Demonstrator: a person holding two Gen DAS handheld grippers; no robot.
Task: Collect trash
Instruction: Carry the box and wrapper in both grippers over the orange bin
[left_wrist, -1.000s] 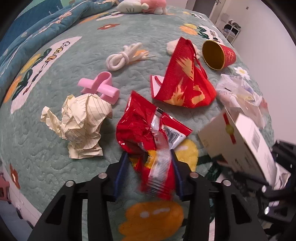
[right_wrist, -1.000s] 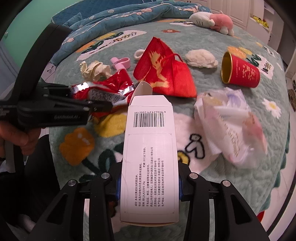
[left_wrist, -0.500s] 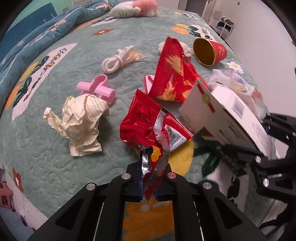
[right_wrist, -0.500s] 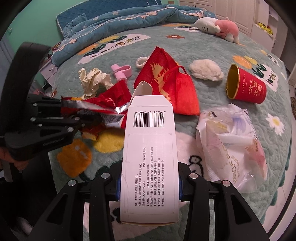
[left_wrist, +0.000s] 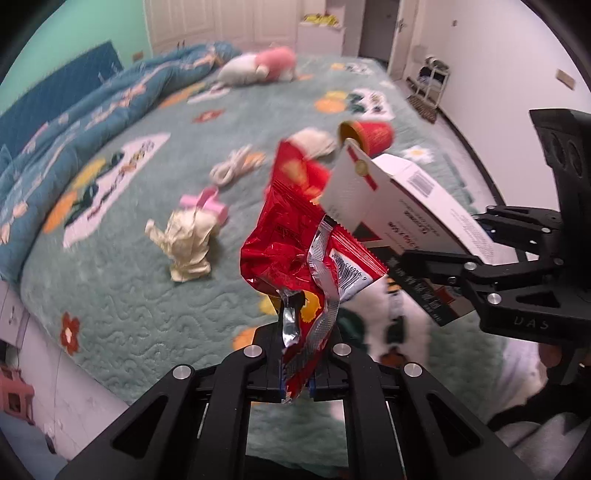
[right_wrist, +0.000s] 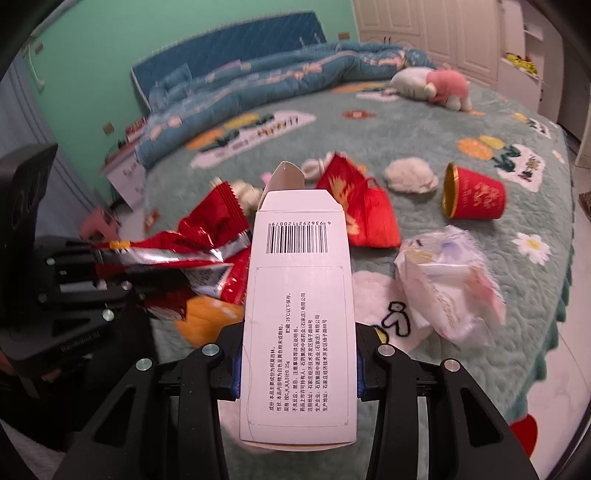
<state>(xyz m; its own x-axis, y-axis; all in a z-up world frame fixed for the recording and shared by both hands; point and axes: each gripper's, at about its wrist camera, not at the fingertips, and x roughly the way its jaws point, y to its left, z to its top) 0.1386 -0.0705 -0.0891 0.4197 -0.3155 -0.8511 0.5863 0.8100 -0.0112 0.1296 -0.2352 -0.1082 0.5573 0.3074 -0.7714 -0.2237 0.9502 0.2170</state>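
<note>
Red and silver foil snack wrapper (left_wrist: 295, 254) glinting, white carton (right_wrist: 299, 295) showing black barcode and print, red cup (right_wrist: 474, 197) gleaming gold inside, teal bedspread (left_wrist: 122, 295) displaying orange flowers

Count: 1 red snack wrapper (left_wrist: 306, 254), 1 white carton (right_wrist: 299, 302), 1 red cup (right_wrist: 474, 197), 1 red bag (right_wrist: 365, 206), 1 crumpled paper ball (left_wrist: 186, 247), 1 clear plastic bag (right_wrist: 448, 284), 1 plush toy (right_wrist: 432, 86), 1 white rope coil (left_wrist: 232, 168), probably 1 pink clip (left_wrist: 207, 201) (blurred).

The white box (right_wrist: 297, 295) bears a barcode numbered 6936292120079; the right gripper (left_wrist: 476, 254) body reads "UAS"
</note>
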